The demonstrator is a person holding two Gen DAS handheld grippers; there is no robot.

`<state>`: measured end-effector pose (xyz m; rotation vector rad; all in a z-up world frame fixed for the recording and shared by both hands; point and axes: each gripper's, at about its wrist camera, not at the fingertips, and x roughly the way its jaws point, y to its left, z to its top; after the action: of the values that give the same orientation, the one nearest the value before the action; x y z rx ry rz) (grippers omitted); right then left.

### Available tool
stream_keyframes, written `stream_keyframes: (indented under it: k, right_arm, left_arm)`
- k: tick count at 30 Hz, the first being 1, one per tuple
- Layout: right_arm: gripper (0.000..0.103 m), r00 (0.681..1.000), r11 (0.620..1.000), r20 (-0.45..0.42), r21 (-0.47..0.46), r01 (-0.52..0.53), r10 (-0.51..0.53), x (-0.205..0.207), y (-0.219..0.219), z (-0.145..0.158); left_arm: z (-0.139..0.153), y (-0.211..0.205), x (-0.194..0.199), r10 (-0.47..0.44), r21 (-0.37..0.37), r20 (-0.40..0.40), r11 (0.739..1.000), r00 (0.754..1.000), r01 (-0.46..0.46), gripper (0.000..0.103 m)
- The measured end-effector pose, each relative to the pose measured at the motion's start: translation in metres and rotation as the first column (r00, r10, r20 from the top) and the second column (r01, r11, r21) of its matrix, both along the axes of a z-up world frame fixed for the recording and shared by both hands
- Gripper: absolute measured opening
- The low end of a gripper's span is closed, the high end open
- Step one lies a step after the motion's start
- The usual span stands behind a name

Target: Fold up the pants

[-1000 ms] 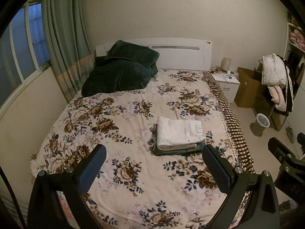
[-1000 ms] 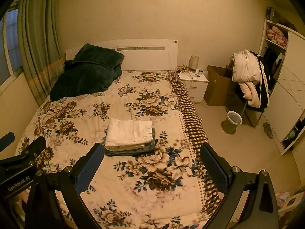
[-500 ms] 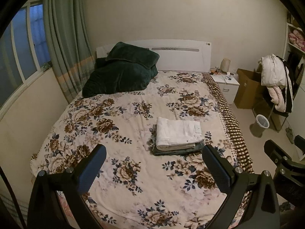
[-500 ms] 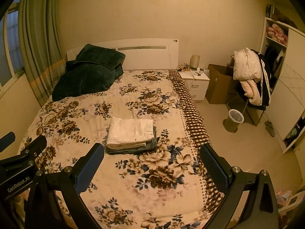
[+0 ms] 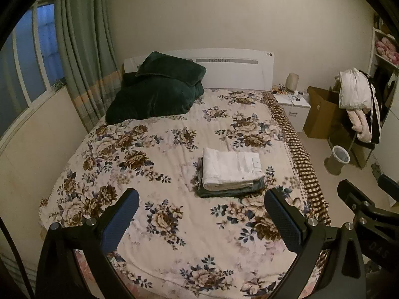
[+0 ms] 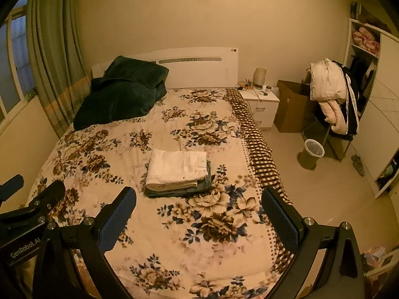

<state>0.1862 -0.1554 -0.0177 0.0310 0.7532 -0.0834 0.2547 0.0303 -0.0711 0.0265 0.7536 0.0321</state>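
The bed [image 5: 154, 224], under a floral cover, carries one neat pile near its right edge, about midway along: white folded pants [image 5: 230, 168] lying squarely on darker folded jeans [image 5: 232, 191]. The folding looks finished. The left gripper [image 5: 200, 220] and right gripper [image 6: 198, 218] hang above the foot edge, well apart from the pile, jaws spread wide and empty. Doing this step well likely means leaving the stack undisturbed.

Two folded pants [image 5: 230, 172], two grippers [image 5: 200, 220], one bed [image 5: 154, 164], one bin [image 5: 340, 154].

Floral bed [image 5: 154, 174]: folded pants [image 5: 230, 168], dark blanket [image 5: 154, 94]
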Motion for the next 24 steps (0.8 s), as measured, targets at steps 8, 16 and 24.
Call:
stream_keyframes:
  k: [8, 16, 24]
  right_arm:
    - [0.102, 1.0, 1.0, -0.016, 0.002, -0.003, 0.003, -0.004, 0.003, -0.007]
    - [0.102, 1.0, 1.0, -0.014, 0.001, -0.002, 0.002, -0.006, 0.003, -0.01]
    - [0.102, 1.0, 1.0, -0.027, -0.001, -0.004, 0.004, -0.012, 0.001, -0.017]
  left_arm:
    - [-0.003, 0.0, -0.002, -0.006, -0.003, -0.013, 1.0, 1.0, 0.006, 0.103]
    - [-0.006, 0.002, -0.002, -0.015, -0.008, -0.018, 1.0, 1.0, 0.014, 0.103]
    - [-0.011, 0.002, -0.002, -0.033, 0.003, -0.028, 0.999, 0.999, 0.033, 0.103]
